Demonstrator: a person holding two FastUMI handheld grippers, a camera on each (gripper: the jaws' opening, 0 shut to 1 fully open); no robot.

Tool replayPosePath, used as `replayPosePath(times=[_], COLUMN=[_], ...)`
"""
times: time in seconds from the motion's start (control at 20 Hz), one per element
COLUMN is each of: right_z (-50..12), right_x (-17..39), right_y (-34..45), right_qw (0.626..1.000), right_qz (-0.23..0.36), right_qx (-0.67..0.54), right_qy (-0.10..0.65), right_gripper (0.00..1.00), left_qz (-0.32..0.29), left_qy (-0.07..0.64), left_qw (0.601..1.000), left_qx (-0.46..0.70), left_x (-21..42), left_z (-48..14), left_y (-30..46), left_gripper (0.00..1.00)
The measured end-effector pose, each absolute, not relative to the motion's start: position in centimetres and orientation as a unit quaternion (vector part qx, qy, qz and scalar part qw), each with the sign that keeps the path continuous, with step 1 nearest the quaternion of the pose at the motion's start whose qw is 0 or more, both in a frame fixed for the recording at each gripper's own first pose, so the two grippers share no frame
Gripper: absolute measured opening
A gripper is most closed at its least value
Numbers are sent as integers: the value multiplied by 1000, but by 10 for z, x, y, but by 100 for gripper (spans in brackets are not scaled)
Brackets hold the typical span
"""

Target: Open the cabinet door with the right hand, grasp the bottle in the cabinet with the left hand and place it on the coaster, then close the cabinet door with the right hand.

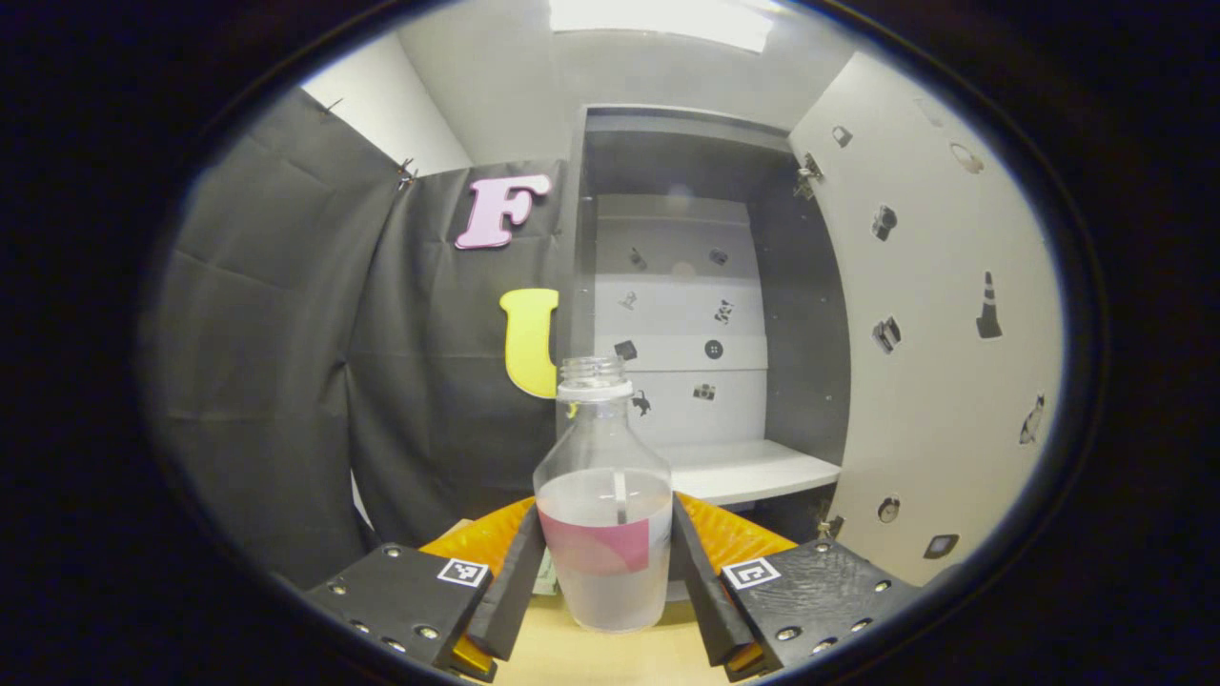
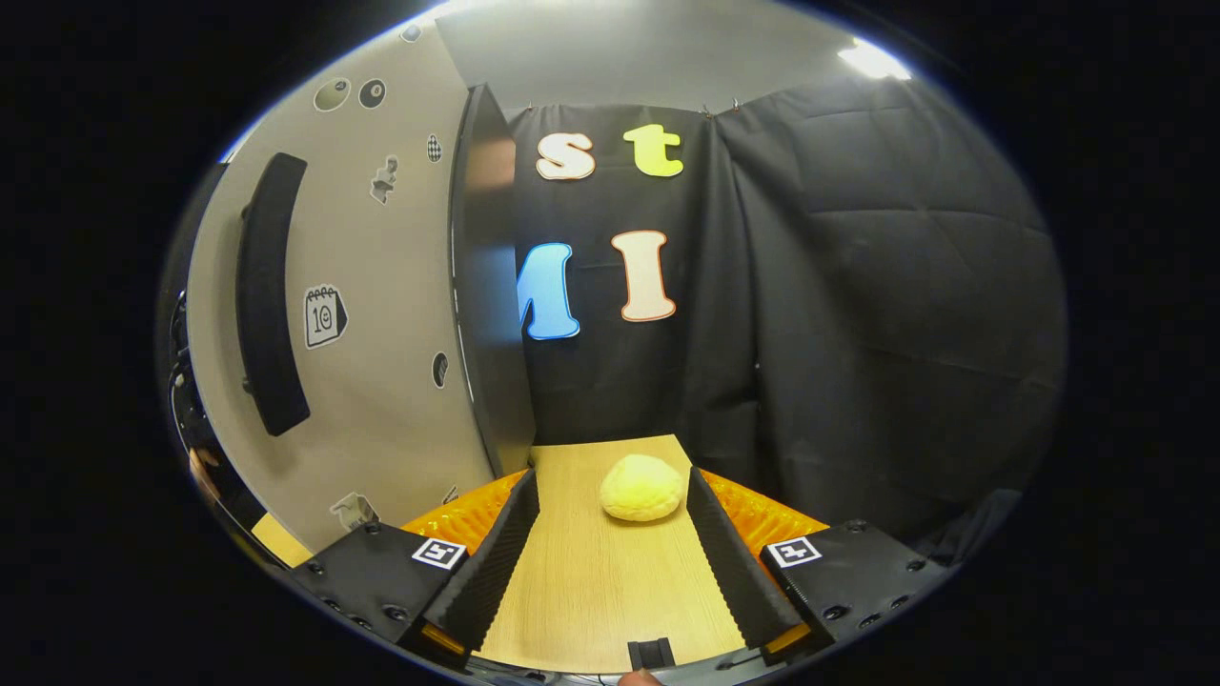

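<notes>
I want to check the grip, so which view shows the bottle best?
The left gripper view: the bottle stands upright between the left gripper's fingers, neck to base visible. The right gripper view faces the cabinet door and a yellow bun instead.

Open cabinet door (image 2: 362, 314) left of bare tabletop (image 2: 591, 581).

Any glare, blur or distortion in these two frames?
Left gripper view: ceiling light blown out, cabinet door bowed by the fisheye, bottle sharp. Right gripper view: glare at top right, door's dark edge soft with a sheen.
</notes>
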State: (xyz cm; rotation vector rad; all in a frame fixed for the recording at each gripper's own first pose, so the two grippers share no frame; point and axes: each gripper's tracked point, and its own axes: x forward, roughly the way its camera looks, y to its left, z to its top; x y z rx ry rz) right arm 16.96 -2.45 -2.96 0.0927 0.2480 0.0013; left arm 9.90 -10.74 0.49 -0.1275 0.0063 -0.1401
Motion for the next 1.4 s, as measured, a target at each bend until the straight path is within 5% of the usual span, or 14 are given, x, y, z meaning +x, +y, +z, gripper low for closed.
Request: replayPosePath(times=[0.85,1.4], right_z=[-31,-39], right_x=[139,140], right_y=[-32,-32], right_qw=[992,989], right_qz=[-28,-42], right_qx=[36,-6], right_qy=[122,140], right_gripper=[98,98], left_qz=[-32,-5], left_qy=[41,102], left_qw=[994,990], left_qx=[-99,-98], left_x=[13,11], left_z=[-124,-239], left_y=[-45,-39], left_gripper=[71,74])
